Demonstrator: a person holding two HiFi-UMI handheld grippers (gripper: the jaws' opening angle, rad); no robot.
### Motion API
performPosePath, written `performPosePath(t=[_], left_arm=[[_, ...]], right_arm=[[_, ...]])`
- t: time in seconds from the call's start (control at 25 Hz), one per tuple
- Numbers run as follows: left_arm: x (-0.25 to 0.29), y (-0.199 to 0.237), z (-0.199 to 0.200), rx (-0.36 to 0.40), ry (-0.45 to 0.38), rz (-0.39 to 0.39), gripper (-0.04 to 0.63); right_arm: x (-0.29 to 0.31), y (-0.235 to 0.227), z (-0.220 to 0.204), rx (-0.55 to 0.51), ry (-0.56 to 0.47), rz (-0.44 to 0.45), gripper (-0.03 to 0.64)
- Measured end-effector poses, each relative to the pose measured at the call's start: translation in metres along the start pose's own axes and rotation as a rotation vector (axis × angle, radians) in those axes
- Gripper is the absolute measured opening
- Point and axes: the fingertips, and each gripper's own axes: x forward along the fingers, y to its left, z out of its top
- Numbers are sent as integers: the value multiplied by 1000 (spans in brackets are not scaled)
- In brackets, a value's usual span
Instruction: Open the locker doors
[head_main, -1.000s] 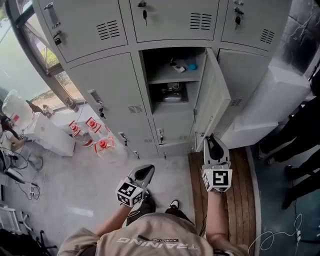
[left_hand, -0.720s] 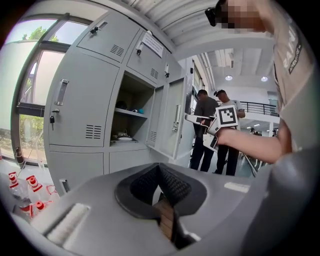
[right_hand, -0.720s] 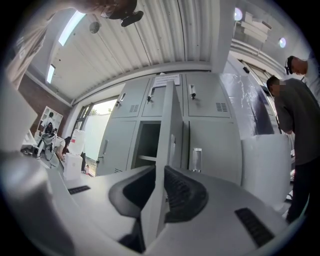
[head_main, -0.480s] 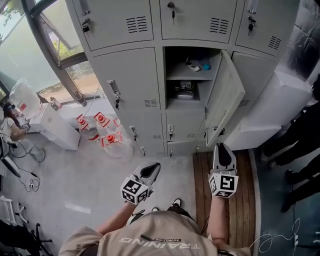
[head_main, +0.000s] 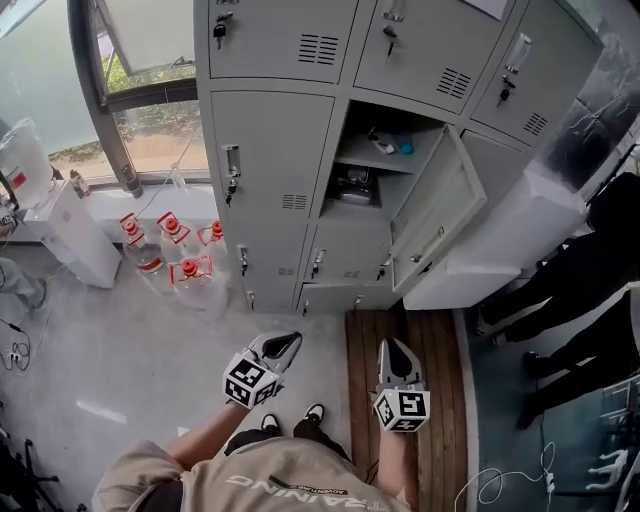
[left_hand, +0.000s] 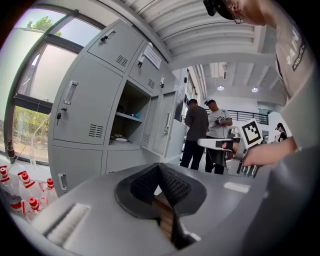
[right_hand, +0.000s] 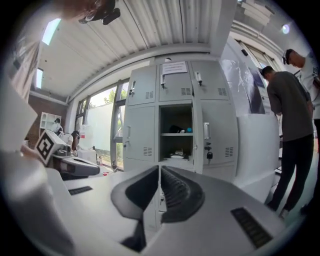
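A bank of grey lockers (head_main: 270, 150) stands ahead. One middle locker door (head_main: 435, 225) hangs open to the right, and its compartment (head_main: 375, 165) holds small items on a shelf; the doors around it are closed. Both grippers are held low, well short of the lockers and touching nothing. My left gripper (head_main: 285, 343) (left_hand: 159, 167) is shut and empty. The jaws of my right gripper (head_main: 398, 350) (right_hand: 159, 170) are closing; the tips nearly meet with nothing between them. In the right gripper view the open locker (right_hand: 176, 132) lies straight ahead.
Several red-capped water bottles (head_main: 165, 255) stand on the floor left of the lockers, below a window (head_main: 140, 60). A white cabinet (head_main: 500, 250) sits right of the open door. People stand at the right (head_main: 570, 290). A wooden platform (head_main: 410, 340) lies underfoot.
The right gripper has drawn back from the open door and shifted left, its jaws narrowing. The head view has swung, so the lockers now sit further left and tilted.
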Motion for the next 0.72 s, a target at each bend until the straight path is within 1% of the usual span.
performPosePath(t=[0.08,0.2,0.28,0.4,0.52,0.6,0.72], left_arm=[[4,-9,8,9,-16,-14,6],[9,-26,29,57,-48,-27,6],[9,-36,42,87,-67,-23,6],[8,-46,59,99,-105,7,6],[8,-50,75,82,-160,48,6],[6,-55,78,90,-158,66,6],[4,-57,82,122,-144,83,6]], right_arm=[[-11,10,1,-16,-1,32,15],[-18,15,8,-65,-20,70,11],[-20,16,17,-62,-50,98,11],[-27,20,31,-48,-101,134,11],[-30,17,34,-52,-119,149,11],[-31,16,30,-34,-114,162,11],[-24,15,30,-3,-121,181,11]])
